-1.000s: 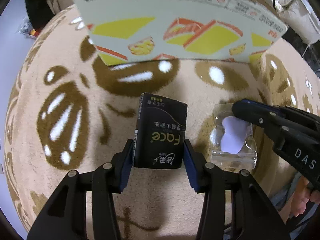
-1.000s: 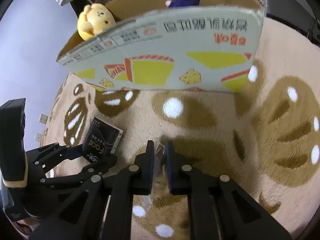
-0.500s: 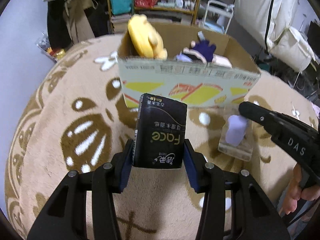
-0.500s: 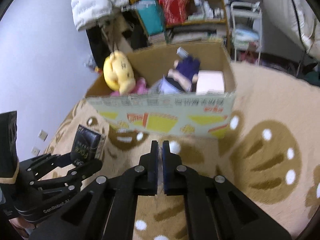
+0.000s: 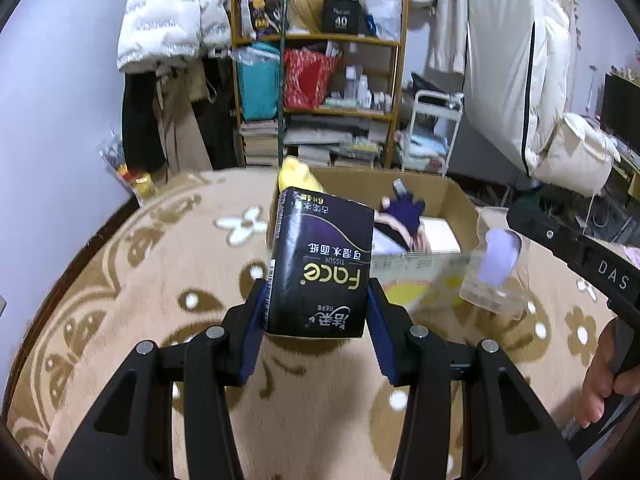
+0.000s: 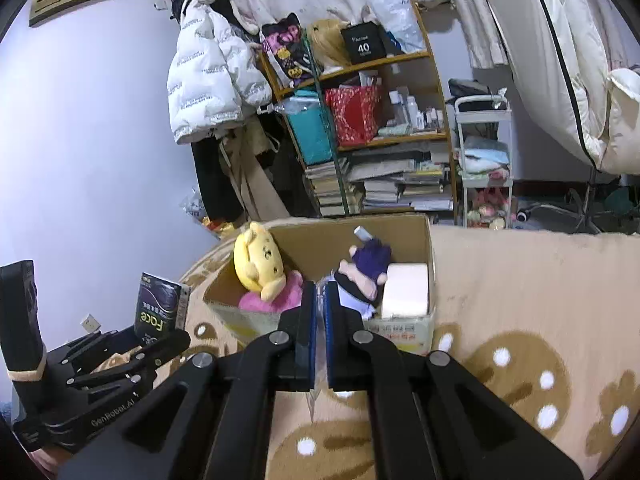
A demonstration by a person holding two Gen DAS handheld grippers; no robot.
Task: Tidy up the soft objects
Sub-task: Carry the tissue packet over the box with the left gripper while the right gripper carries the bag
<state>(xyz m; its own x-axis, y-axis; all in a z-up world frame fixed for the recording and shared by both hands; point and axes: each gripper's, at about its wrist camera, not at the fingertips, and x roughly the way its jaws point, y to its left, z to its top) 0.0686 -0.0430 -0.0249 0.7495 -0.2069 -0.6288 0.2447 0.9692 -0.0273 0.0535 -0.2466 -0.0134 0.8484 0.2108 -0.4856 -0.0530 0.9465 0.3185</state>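
Left wrist view: two black tongs, each gripping one packet above a beige patterned rug.

One set, the left tongs, clamps a black plastic pack of "Face" tissues between its blue pads, held upright in the air; the right tongs, jaws nearly together, pinch a clear plastic pouch with a pale purple item inside, which hangs just in front of the box. One open cardboard box stands on the rug, holding four things: one yellow plush toy, one pink plush, one doll with a purple mitten and one white roll of paper.
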